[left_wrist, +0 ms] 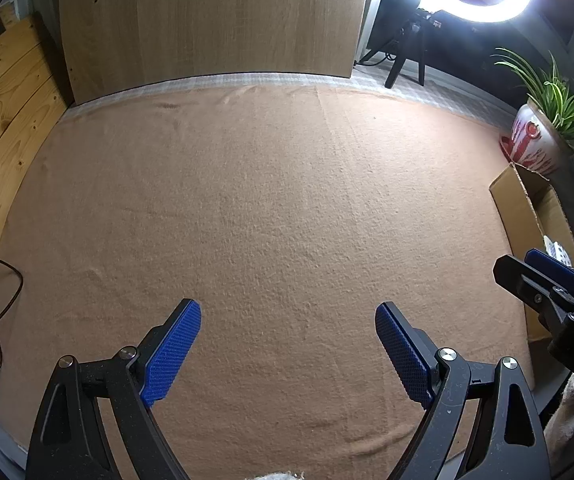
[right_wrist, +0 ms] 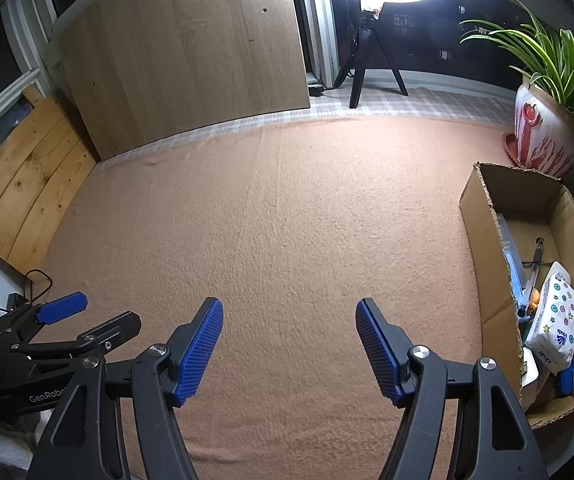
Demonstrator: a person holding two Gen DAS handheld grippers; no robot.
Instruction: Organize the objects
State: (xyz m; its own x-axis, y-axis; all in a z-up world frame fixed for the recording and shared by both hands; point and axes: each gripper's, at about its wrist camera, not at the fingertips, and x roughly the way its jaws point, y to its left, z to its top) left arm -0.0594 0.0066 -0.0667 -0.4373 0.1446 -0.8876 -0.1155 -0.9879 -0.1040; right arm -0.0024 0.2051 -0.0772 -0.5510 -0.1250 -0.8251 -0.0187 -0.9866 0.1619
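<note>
**Both tools open and empty; sorted items lie in the cardboard box**

The left tool (left_wrist: 288, 344) is spread wide over the peach-coloured fleece cloth (left_wrist: 267, 200) that covers the tabletop, with nothing between its blue ribbed pads (left_wrist: 173, 350). The right tool (right_wrist: 289, 344) stands likewise wide apart above the same cloth and grips nothing. The two tools sit side by side, each visible at the edge of the other's view.

An open brown cardboard box (right_wrist: 483, 240) rests on the cloth at the right edge of the tabletop, well apart from both tools. Inside it lie a white tissue packet printed with coloured stars (right_wrist: 555, 320), a clear-barrelled pen (right_wrist: 531, 276) lying along the box's length, and a small blue-and-white item (right_wrist: 573, 378) whose identity cannot be determined. Other contents are partly hidden.

Beyond the box stands a red-and-white ceramic pot holding a green spider plant (right_wrist: 543, 136). A lit white ring light on a black tripod (right_wrist: 375, 60) stands at the rear, beside an upright pale wooden board (right_wrist: 187, 60).
</note>
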